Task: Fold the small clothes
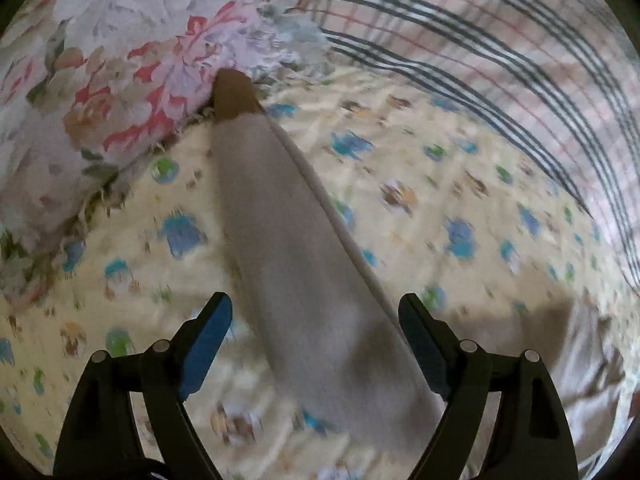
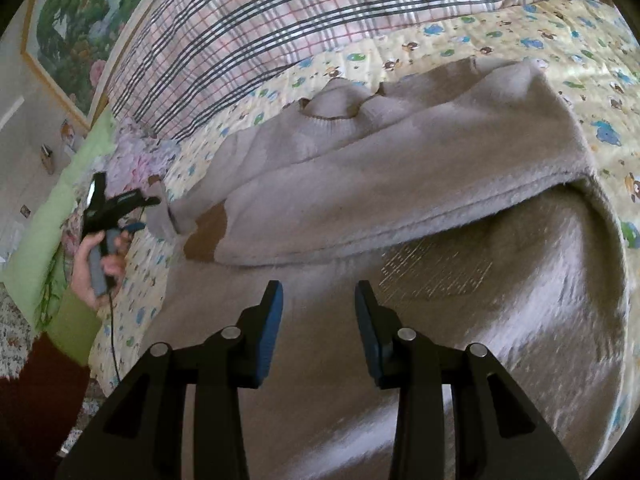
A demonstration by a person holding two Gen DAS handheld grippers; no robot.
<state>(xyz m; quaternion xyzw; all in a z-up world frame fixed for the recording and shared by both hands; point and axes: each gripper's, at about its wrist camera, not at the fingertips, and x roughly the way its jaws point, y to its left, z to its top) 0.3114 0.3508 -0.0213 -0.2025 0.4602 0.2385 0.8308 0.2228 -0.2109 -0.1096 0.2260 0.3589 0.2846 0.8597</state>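
Note:
A beige fleece sweater [image 2: 400, 168] lies on the yellow printed bedsheet [image 2: 500, 36], one side folded over its body, the neck opening [image 2: 332, 106] toward the far edge. Its sleeve [image 1: 296, 248] stretches away in the left wrist view and ends in a brown cuff [image 1: 232, 94] against a floral pillow. My left gripper [image 1: 316, 304] stands wide open over that sleeve, pads clear of the cloth. The right wrist view shows this left gripper [image 2: 116, 204] at the left, held by a hand [image 2: 94, 268]. My right gripper [image 2: 318, 288] hovers open above the sweater's lower body, gripping nothing.
A plaid blanket [image 2: 248, 20] lies bunched along the far side of the bed. The floral pillow [image 1: 132, 80] sits at the sleeve's end. A green cloth [image 2: 48, 216] and a framed painting [image 2: 68, 28] are at the left. The person's green sleeve [image 2: 74, 332] enters from the lower left.

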